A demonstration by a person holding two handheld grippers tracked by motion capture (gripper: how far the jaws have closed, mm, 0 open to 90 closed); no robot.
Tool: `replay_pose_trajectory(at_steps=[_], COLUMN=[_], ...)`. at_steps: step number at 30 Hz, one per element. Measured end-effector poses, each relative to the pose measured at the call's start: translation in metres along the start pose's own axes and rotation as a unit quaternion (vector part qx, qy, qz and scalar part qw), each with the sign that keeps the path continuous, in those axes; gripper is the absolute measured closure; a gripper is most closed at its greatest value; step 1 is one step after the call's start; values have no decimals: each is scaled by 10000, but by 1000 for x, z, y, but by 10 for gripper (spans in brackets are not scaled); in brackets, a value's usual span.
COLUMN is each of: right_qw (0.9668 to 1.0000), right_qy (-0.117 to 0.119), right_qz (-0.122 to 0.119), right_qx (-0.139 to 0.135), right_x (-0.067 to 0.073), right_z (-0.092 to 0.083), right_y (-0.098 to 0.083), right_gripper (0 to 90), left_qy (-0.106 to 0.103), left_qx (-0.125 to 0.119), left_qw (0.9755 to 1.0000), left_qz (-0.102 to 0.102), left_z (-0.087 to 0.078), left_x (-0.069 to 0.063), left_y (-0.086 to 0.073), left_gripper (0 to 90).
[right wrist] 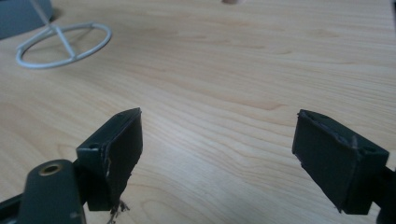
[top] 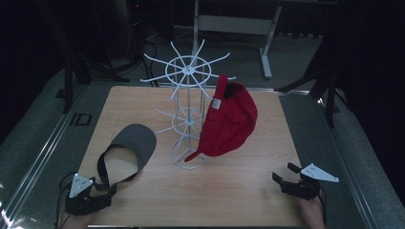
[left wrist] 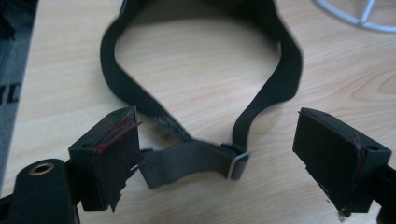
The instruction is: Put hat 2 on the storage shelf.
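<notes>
The grey visor [top: 133,141] lies flat on the left part of the wooden table [top: 239,191], brim away from the person, its strap [left wrist: 201,158] looping back toward the near edge. That lie suits a pick-up: the strap is the thin, graspable part and it faces the left gripper [left wrist: 217,154], whose jaws stand wide apart on either side of the strap's buckled end without pressing on it. So nothing is held yet; the gripper looks lined up to close on the strap. The right gripper [right wrist: 217,154] rests low over bare wood at the near right, jaws spread and empty, probably waiting. Beyond both, the white wire rack [top: 188,95] stands mid-table with a red cap [top: 229,121] already hanging from one of its arms, which suggests the visor is meant for a free arm.
</notes>
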State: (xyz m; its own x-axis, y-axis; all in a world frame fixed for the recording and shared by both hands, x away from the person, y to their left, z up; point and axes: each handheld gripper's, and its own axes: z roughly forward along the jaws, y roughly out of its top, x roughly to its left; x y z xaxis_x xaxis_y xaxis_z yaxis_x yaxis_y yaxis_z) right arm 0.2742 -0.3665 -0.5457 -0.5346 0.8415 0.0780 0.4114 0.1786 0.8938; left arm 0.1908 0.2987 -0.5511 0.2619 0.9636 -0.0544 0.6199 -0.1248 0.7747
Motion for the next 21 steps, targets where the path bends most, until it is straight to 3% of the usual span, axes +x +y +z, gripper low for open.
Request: replay_pose_trajectory(at_steps=[8,13,15,21], right_qw=[10000,10000,10000,10000], right_qy=[-42,-56,-61,-59], right_qz=[25,-1,23,30], right_qx=[-17,1,-14,-11], right_x=[0,1,1,1], right_z=[0,0,-1,-1], right_y=[-5,-6,-6,-5], right_gripper=[160,160,160,160], left_qy=[140,167,219,343], left_qx=[445,476,474,478], left_qw=[9989,9987,9986,9983], left_qz=[-57,-105,-48,-7], left_z=[19,24,26,27], left_x=[3,3,4,3], left_y=[0,2,3,5], left_gripper=[161,196,270,364])
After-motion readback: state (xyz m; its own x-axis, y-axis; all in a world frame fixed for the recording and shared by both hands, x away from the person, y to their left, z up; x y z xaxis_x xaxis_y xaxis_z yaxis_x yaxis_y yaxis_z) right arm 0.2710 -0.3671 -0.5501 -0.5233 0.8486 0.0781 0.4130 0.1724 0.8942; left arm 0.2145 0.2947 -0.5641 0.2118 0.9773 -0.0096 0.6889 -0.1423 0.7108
